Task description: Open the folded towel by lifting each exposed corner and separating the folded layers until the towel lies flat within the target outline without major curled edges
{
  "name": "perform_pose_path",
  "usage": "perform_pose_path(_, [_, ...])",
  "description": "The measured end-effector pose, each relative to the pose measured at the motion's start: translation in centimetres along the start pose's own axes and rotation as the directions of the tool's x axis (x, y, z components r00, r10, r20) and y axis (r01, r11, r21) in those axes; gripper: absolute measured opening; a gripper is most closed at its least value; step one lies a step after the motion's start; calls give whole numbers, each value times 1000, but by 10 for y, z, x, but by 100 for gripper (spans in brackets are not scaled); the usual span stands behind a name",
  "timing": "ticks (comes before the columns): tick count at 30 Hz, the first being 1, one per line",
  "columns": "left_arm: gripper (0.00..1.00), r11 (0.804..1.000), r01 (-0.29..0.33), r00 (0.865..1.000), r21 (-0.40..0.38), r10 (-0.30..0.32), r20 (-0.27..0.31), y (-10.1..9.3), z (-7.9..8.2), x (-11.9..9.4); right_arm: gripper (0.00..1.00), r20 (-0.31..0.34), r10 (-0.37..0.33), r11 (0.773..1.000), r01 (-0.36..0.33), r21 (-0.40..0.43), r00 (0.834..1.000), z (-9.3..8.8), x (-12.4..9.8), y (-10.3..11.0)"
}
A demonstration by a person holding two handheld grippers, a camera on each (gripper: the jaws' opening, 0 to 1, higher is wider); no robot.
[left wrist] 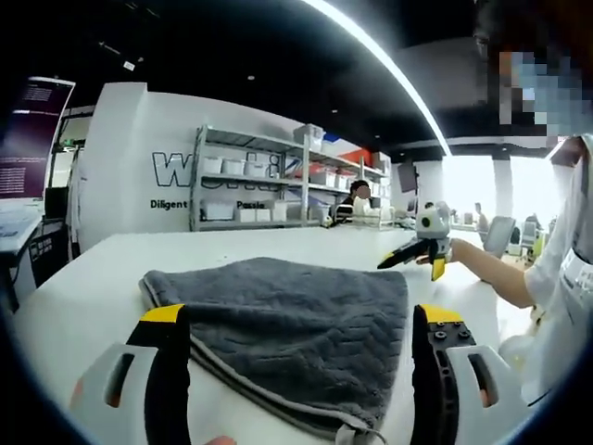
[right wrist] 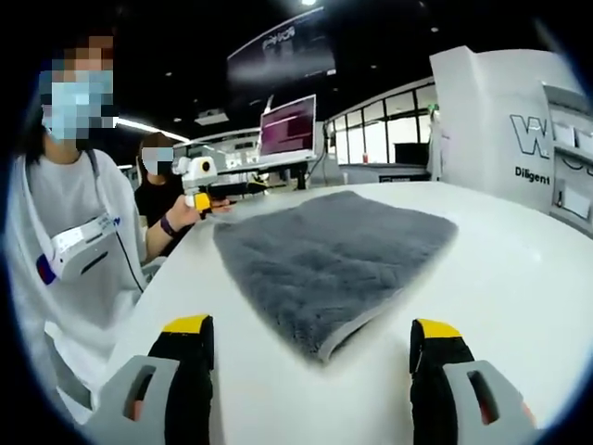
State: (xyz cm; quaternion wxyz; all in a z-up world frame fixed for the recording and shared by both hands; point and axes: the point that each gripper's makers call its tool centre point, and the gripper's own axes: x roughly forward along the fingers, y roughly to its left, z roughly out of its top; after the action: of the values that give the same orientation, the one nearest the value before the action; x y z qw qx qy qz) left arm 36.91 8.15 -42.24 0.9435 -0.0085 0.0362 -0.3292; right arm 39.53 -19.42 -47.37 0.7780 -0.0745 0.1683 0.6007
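A folded grey towel [left wrist: 287, 306] with a zigzag weave lies on the white table [left wrist: 93, 278]. Its hemmed corner with a small tag points toward me, between my jaws. My left gripper [left wrist: 298, 315] is open just above the near part of the towel, one yellow-tipped jaw on each side. The right gripper [left wrist: 422, 246] shows beyond the towel's far right edge, held in a person's hand. In the right gripper view the towel [right wrist: 334, 250] lies ahead, its near corner lifted slightly. My right gripper [right wrist: 312, 326] is open just short of that corner. The left gripper [right wrist: 197, 185] shows at the towel's far left.
The table [right wrist: 519, 269] is bare white on both sides of the towel. A person in a white shirt [right wrist: 74, 250] stands at its edge. Metal shelves with white boxes [left wrist: 259, 181] and a monitor [right wrist: 289, 125] stand beyond the table.
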Motion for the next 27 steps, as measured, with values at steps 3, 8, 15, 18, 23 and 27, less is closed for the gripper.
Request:
perform_pose_path(3, [99, 1000, 4, 1000, -2, -4, 3, -2, 1, 1, 77, -1, 13, 1000, -13, 4, 1000, -1, -1, 3])
perform_pose_path(8, [99, 1000, 9, 1000, 5, -9, 1, -7, 2, 3, 60, -13, 14, 1000, -14, 4, 1000, -3, -3, 3])
perform_pose_path(15, [99, 1000, 3, 1000, -9, -3, -24, -10, -1, 4, 38, -16, -2, 1000, 2, 29, 1000, -6, -6, -1])
perform_pose_path(18, [99, 1000, -4, 999, -3, 4, -43, -12, -4, 4, 32, -41, -14, 1000, 15, 23, 999, -12, -3, -4])
perform_pose_path(23, [99, 1000, -6, 999, 6, 6, -52, -16, -3, 4, 25, -55, 12, 1000, -11, 25, 998, -15, 0, 1])
perform_pose_path(27, [99, 1000, -13, 999, -5, 13, -46, -17, 0, 1, 12, -48, 24, 999, -22, 28, 999, -15, 1, -1])
